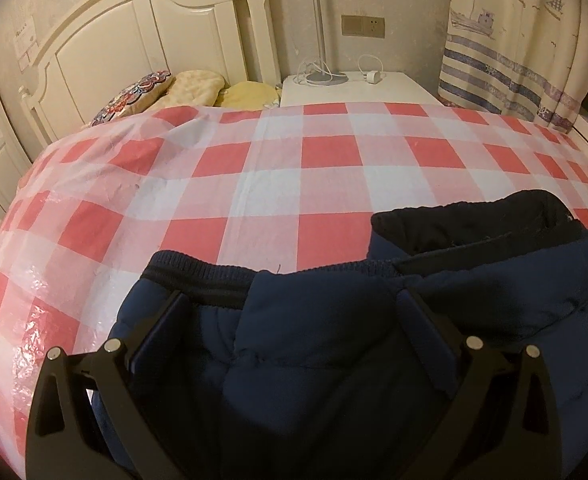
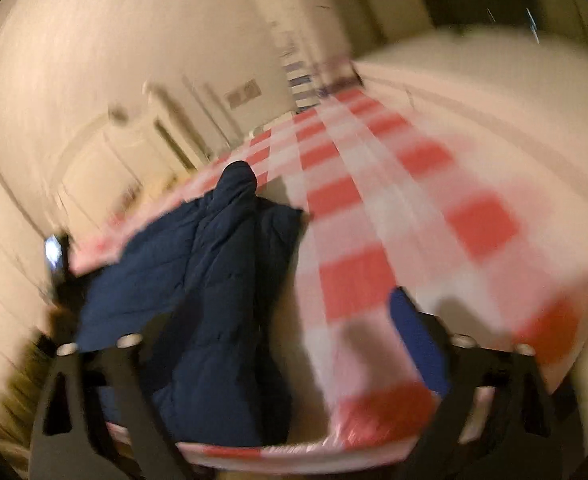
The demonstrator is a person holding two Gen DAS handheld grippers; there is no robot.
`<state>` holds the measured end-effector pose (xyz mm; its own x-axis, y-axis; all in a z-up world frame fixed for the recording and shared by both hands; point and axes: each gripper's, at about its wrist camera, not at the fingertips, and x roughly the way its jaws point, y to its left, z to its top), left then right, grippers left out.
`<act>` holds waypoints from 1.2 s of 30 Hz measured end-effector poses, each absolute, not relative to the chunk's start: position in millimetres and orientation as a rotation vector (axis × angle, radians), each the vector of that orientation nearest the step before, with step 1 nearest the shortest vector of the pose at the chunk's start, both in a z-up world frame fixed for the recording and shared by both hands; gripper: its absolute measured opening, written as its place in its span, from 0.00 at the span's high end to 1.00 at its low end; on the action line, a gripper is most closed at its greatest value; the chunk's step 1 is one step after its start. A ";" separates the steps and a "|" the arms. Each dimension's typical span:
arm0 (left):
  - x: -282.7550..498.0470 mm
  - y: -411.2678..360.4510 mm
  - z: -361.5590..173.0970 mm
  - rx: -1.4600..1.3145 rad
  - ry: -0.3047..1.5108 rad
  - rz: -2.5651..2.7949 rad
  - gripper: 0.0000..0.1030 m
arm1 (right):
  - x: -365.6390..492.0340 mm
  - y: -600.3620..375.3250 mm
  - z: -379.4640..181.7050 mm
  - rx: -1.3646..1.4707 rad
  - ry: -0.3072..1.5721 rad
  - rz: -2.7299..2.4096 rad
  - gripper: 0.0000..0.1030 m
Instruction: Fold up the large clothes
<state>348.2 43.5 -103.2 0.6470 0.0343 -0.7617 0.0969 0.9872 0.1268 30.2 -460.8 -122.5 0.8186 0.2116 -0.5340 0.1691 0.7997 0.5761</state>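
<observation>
Both claws gape: left gripper (image 1: 294, 300) straddles the navy padded jacket (image 1: 334, 360), right gripper (image 2: 285, 320) hangs over its sleeve in a blurred view. Jacket lies on a red-checked bedcover (image 1: 253, 184); headboard (image 1: 141, 40), nightstand (image 1: 354, 90), lamp (image 1: 322, 40). No legible writing.

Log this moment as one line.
left hand-held gripper: open over navy jacket | right hand-held gripper: open, blurred | checkered bed cover

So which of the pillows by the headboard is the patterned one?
The leftmost pillow, nearest the headboard post, with the red and blue floral print. The other two pillows, cream and yellow, are plain.
</observation>
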 end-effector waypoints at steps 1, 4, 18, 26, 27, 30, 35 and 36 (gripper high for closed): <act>348.4 43.6 -103.3 0.162 0.868 -0.036 0.02 | 25.0 -461.8 -130.7 0.706 0.615 0.041 0.23; 348.3 43.2 -103.2 0.160 0.869 -0.037 0.02 | 11.6 -444.4 -152.7 0.750 0.621 0.088 0.24; 348.8 44.6 -102.9 0.155 0.869 -0.040 0.02 | 48.6 -361.1 -141.9 0.748 0.712 0.199 0.22; 350.3 47.6 -102.0 0.143 0.872 -0.044 0.02 | 89.6 -357.3 -144.0 0.783 0.699 0.067 0.43; 350.1 48.4 -101.5 0.141 0.871 -0.045 0.02 | 86.7 -353.3 -144.5 0.745 0.672 0.066 0.45; 346.5 44.6 -98.0 0.172 0.849 -0.025 0.02 | 77.4 -353.0 -145.6 0.703 0.632 0.064 0.52; 310.8 31.6 -61.3 0.137 0.713 -0.011 0.03 | 78.6 -354.6 -148.7 0.699 0.629 0.065 0.52; 301.6 24.1 -52.7 0.111 0.695 -0.058 0.02 | 78.9 -354.1 -149.4 0.694 0.626 0.062 0.52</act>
